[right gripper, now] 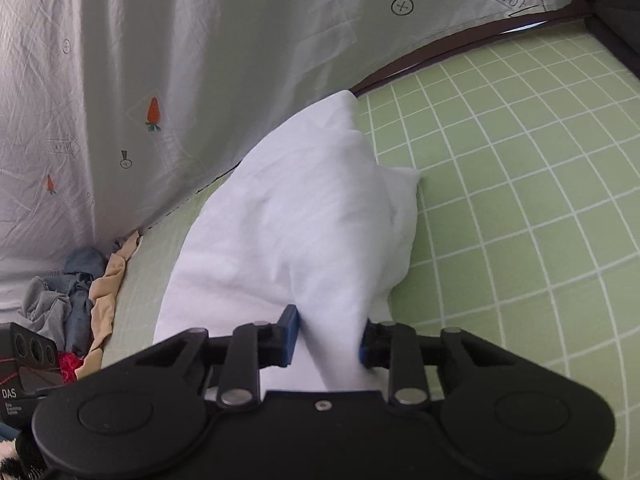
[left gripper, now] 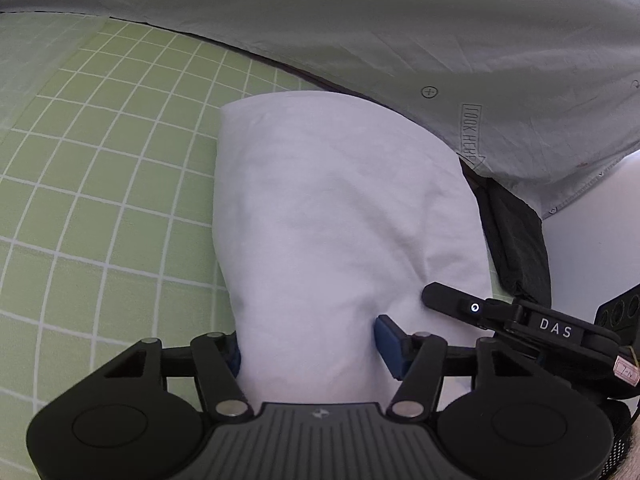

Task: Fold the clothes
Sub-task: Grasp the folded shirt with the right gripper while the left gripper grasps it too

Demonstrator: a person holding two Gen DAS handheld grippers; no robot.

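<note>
I have both my left gripper (left gripper: 308, 350) and right gripper (right gripper: 328, 336) clamped on the white garment's (left gripper: 332, 216) near edge, which bunches between the pads, probably so I can lift and fold it forward over the green grid mat (left gripper: 100, 184) ahead.

White garment (left gripper: 332, 216); light green sheet (left gripper: 100, 208) with white grid lines; pale grey curtain (right gripper: 160, 60) printed with orange-red carrots and black outline marks; blue gripper pads (right gripper: 289, 334).

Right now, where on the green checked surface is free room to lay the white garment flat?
Free: the green checked surface beside the white garment, away from the printed grey sheet. Crowded: the corner under the sheet with the pile of clothes. Both the left gripper and the right gripper pinch the garment.
</note>
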